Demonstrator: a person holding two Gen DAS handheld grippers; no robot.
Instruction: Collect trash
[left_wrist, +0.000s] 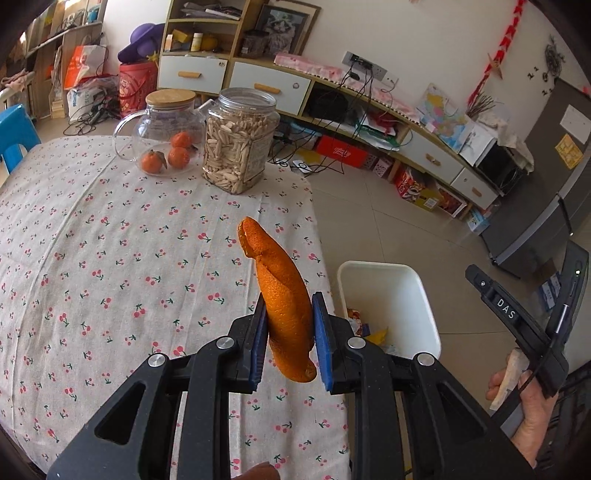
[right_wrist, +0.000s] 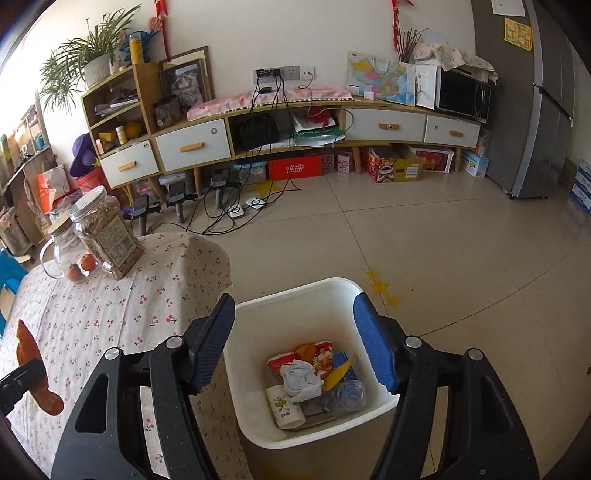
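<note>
While the left gripper (left_wrist: 289, 339) clamps 1 orange peel (left_wrist: 280, 295) over the table (left_wrist: 92, 240), right gripper (right_wrist: 295, 343) fingers apart, empty, above 1 white bin (right_wrist: 295, 295), 3 tangerines (left_wrist: 173, 153) in 1 glass pot (left_wrist: 159, 129), 1 seed jar (left_wrist: 240, 140).

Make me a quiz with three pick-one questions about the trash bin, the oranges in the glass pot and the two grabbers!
1. Where is the bin?
A. on the table
B. on the floor by the table
C. on a shelf

2. How many oranges are in the glass pot?
A. one
B. three
C. six

3. What is the left gripper doing?
A. clamping a peel
B. open, empty
C. holding a jar

Answers:
1 B: it stands on tiles beside the tablecloth.
2 B: three show through the glass.
3 A: the pads press the peel; the right gripper is open over the bin.
</note>
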